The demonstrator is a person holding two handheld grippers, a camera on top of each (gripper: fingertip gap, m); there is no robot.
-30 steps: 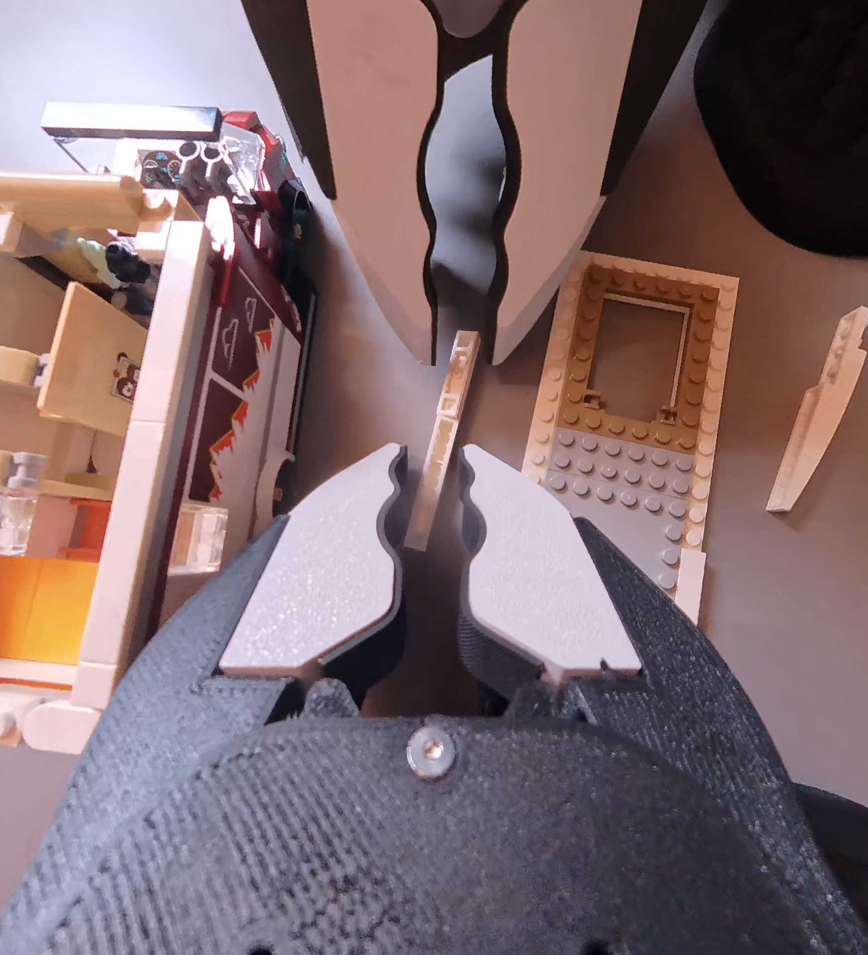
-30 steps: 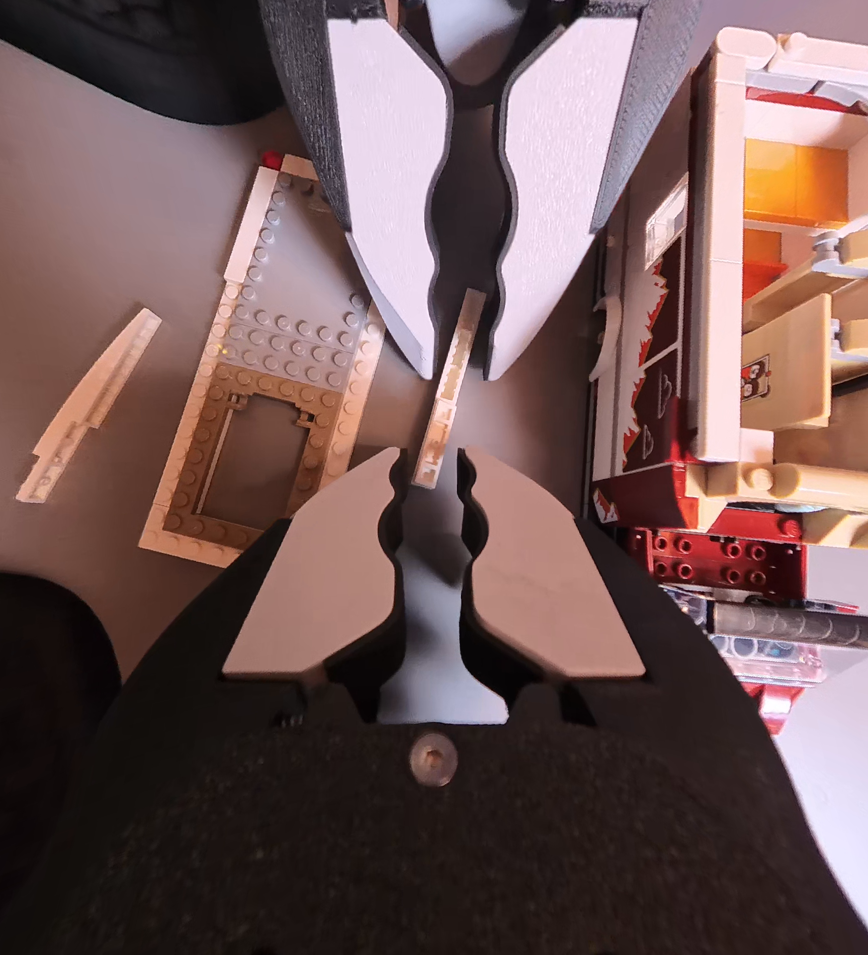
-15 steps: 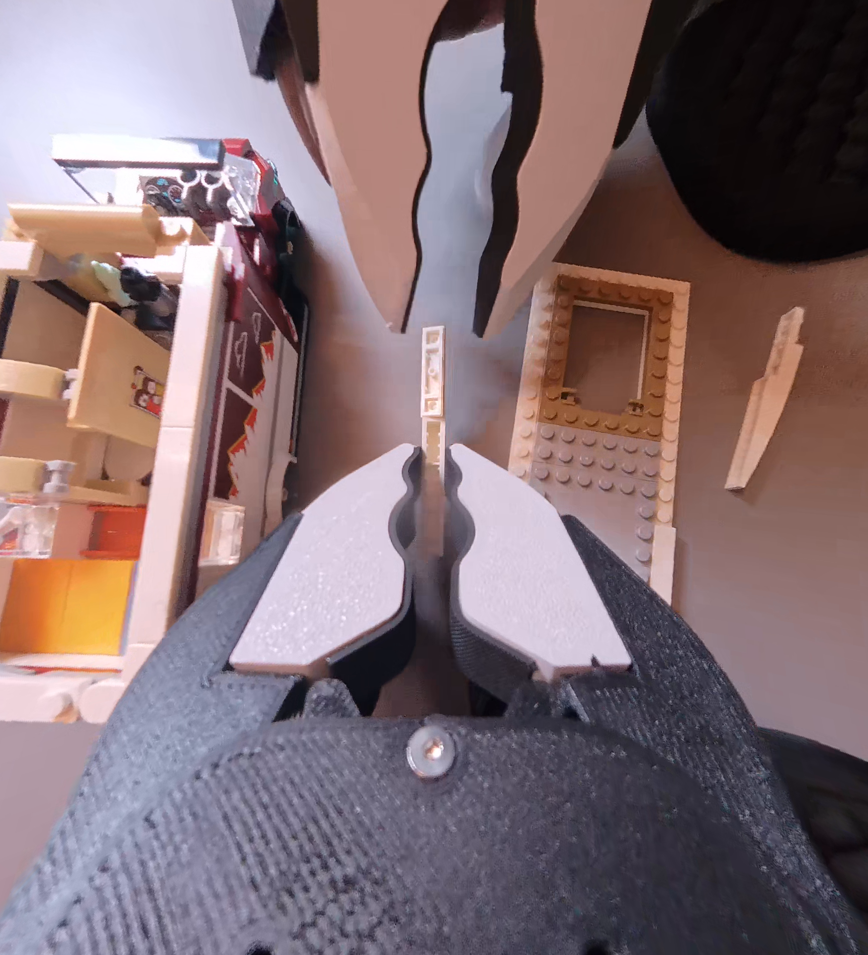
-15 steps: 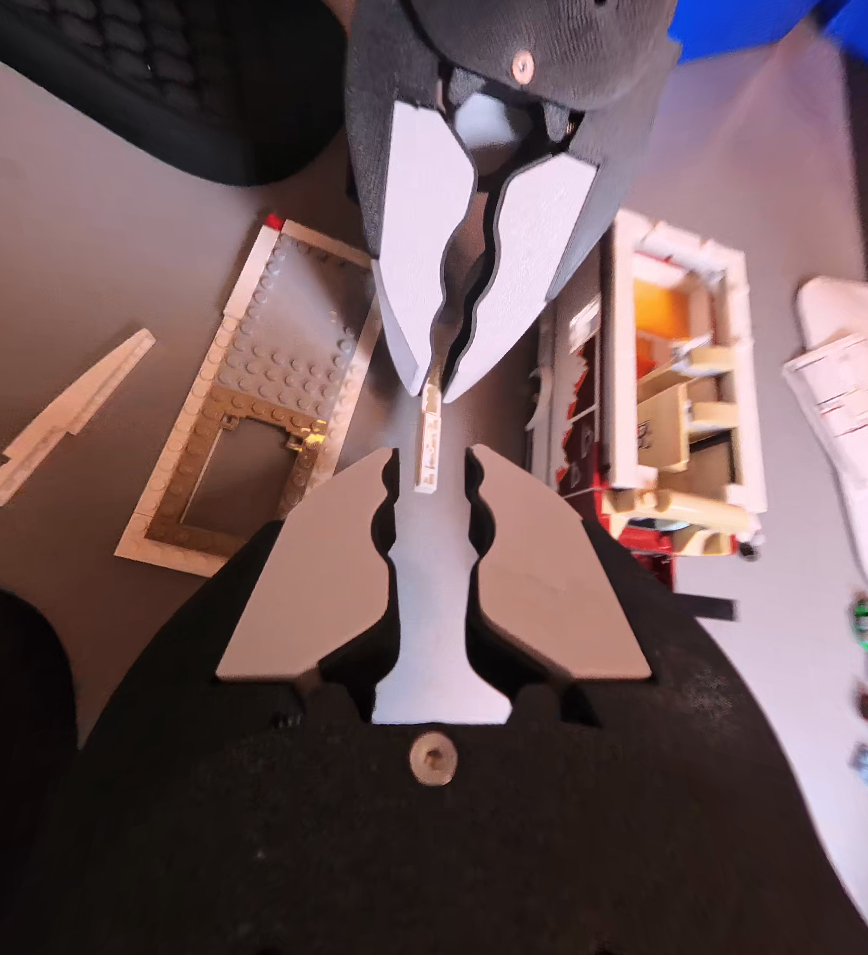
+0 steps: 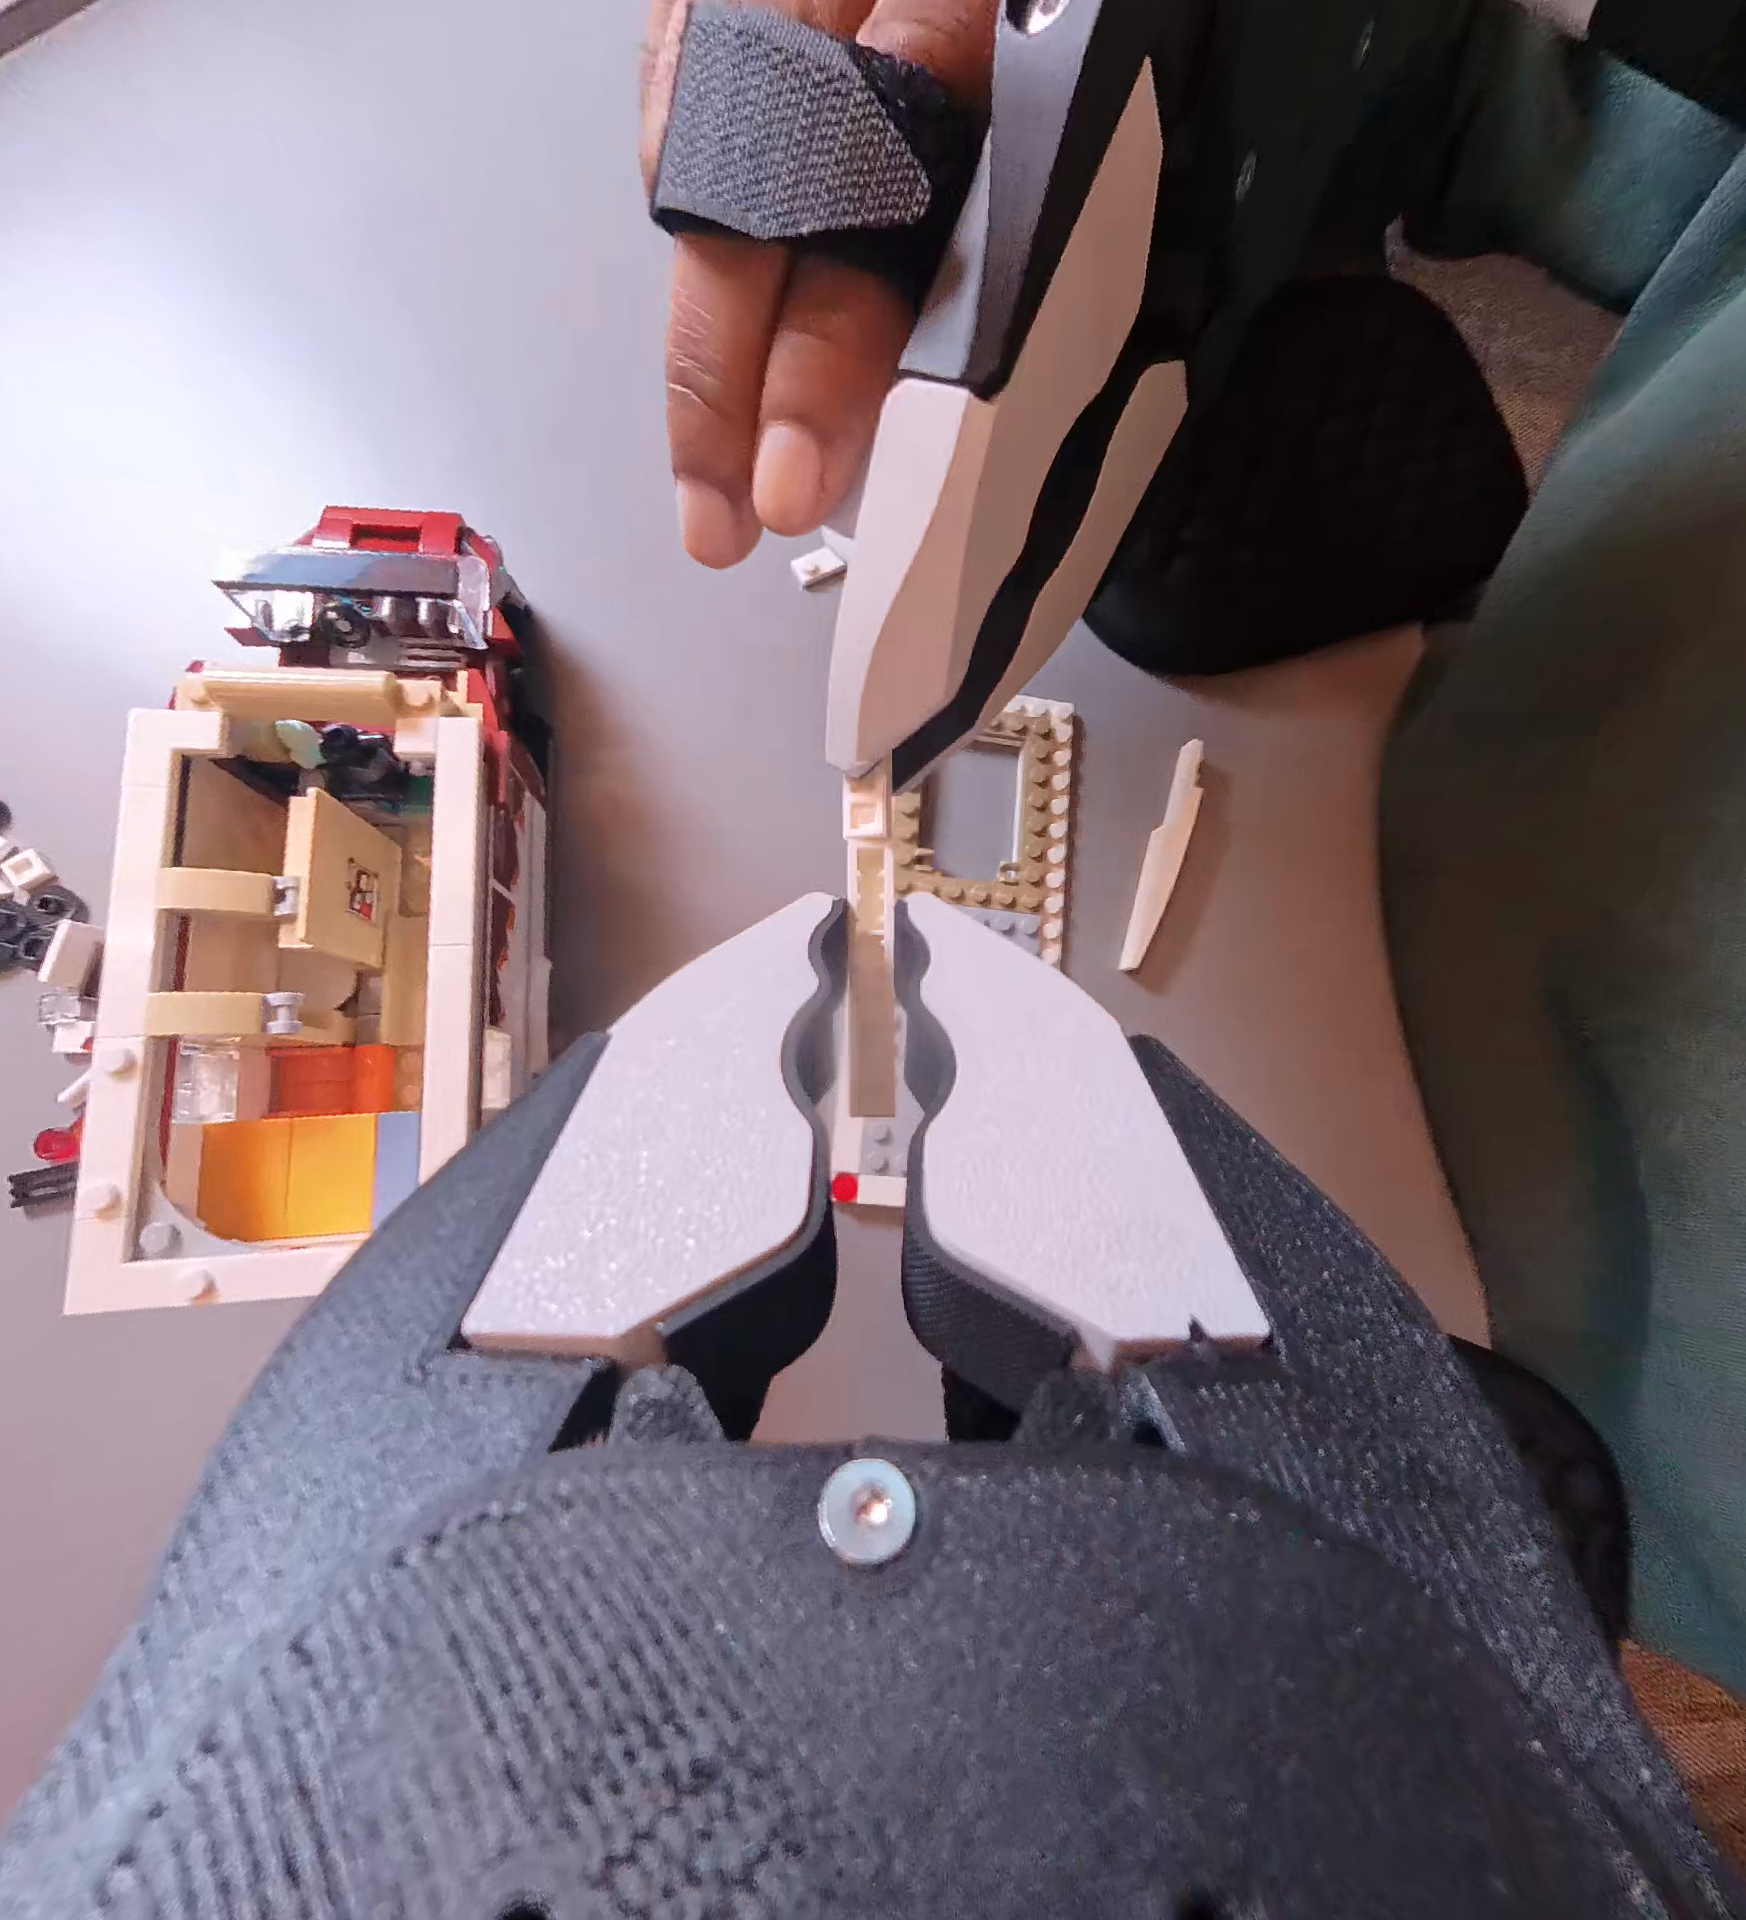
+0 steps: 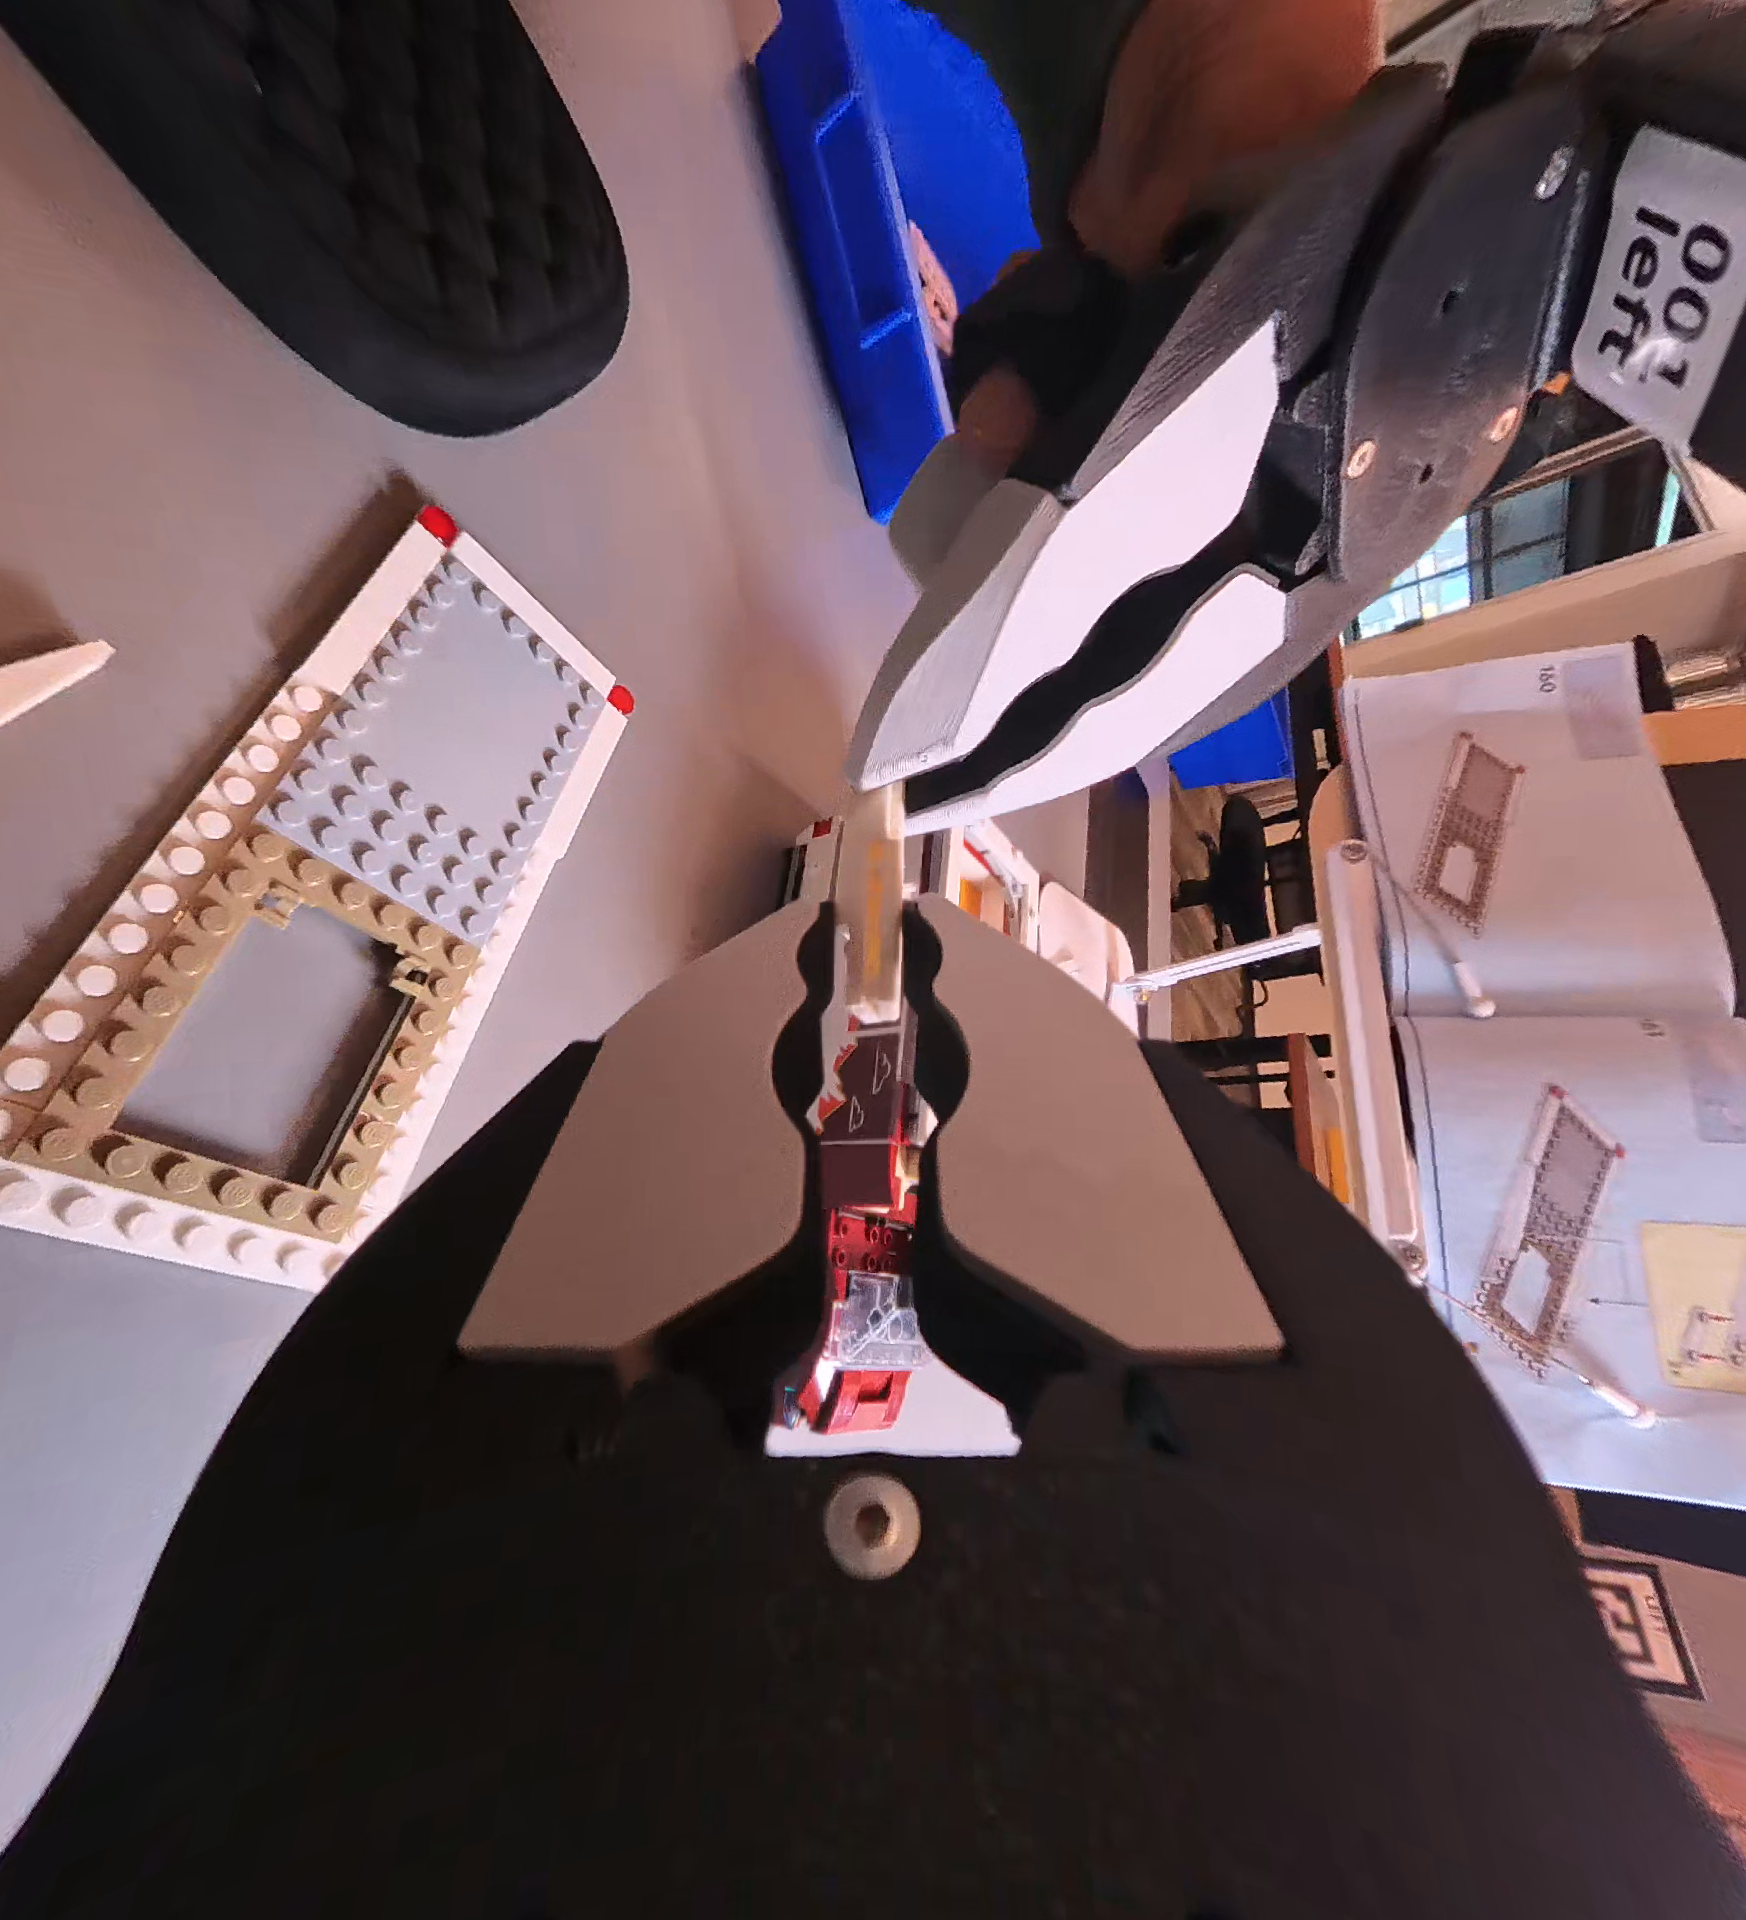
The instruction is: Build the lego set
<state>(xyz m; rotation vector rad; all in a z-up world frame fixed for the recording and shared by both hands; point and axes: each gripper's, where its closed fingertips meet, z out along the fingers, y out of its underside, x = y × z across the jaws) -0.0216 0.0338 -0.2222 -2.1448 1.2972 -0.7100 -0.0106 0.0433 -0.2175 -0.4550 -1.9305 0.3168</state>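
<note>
Cream brick strip [image 5: 870, 883] spans both claws lengthwise — left claw [image 5: 870, 914] clamps one end, right claw [image 6: 870, 914] pinches the other.

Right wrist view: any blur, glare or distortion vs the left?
Right wrist view: heavy wide-angle warp, tilted horizon, blown-out highlight on the far gripper's fingers, open booklet soft. Left wrist view: sharper, even light, soft shadows beside the brick model; hand slightly blurred.
</note>
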